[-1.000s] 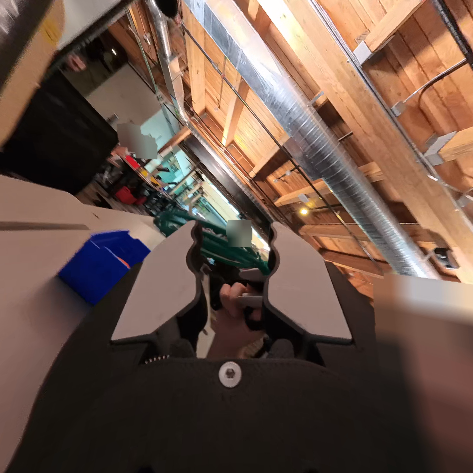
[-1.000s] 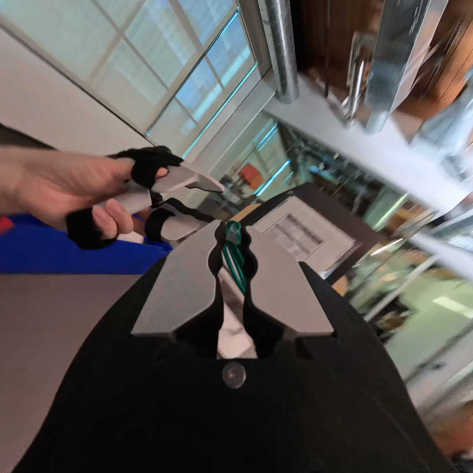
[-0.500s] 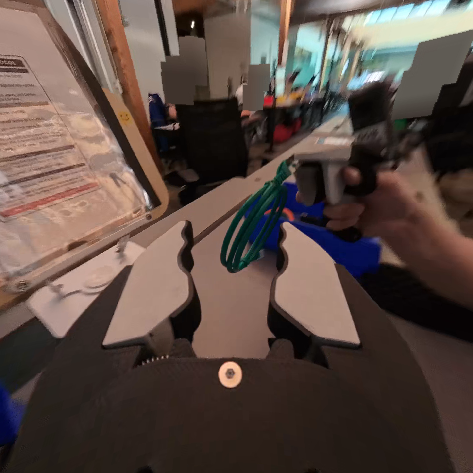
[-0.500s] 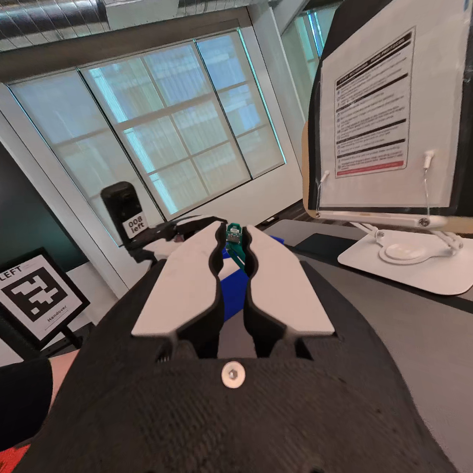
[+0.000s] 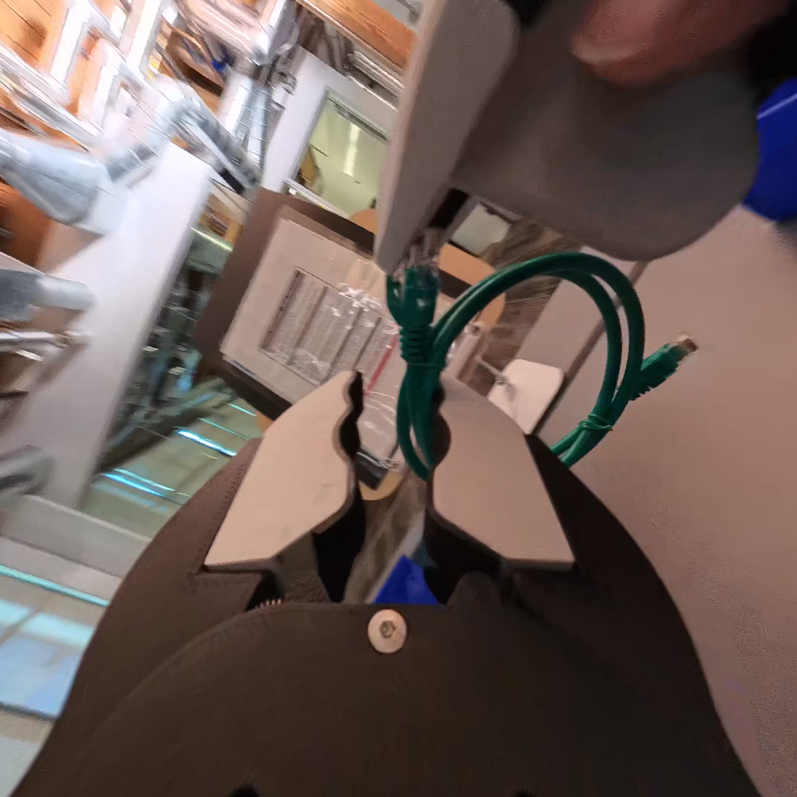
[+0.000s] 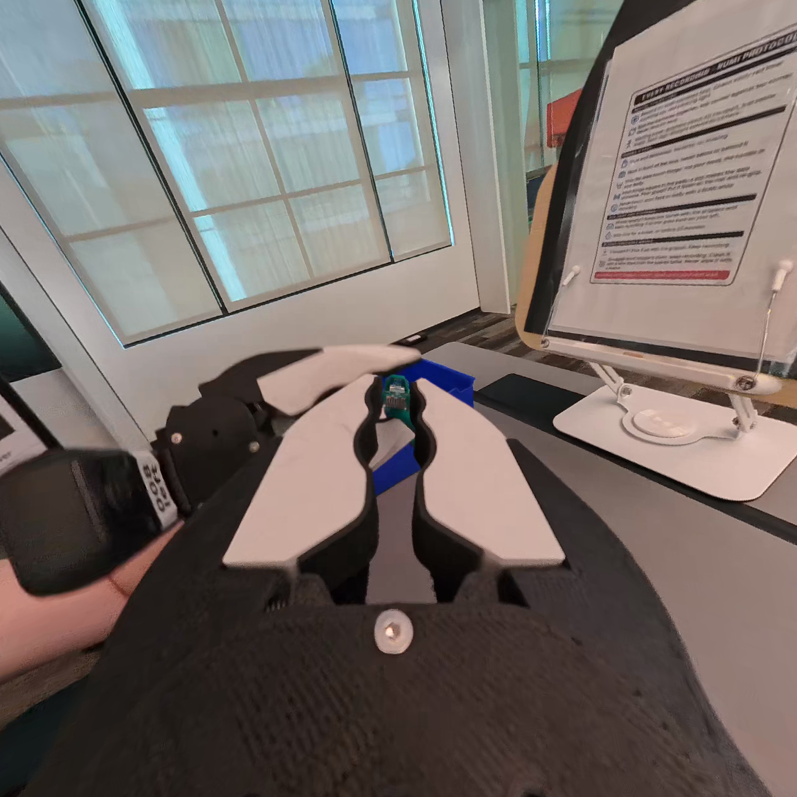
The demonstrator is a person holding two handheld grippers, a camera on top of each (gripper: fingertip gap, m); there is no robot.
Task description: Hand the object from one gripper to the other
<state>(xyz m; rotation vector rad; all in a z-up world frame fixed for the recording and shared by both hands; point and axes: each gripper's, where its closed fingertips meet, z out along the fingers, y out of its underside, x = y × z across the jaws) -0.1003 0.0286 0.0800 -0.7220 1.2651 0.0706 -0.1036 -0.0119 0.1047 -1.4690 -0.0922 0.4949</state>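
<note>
A big gridded window (image 6: 241,172) glows pale blue behind white framing. The grey desk (image 6: 690,604) carries a white stand (image 6: 673,448) propping a printed sheet (image 6: 681,181). Striped carpet (image 6: 483,332) runs beyond; overhead, wooden beams (image 5: 366,26) and silver ductwork (image 5: 254,95).

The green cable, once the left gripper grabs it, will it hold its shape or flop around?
The green cable is probably springy, since its loops keep a round arc while hanging from the right gripper. The free plug end sticks out, so it may swing. It looks light.
</note>
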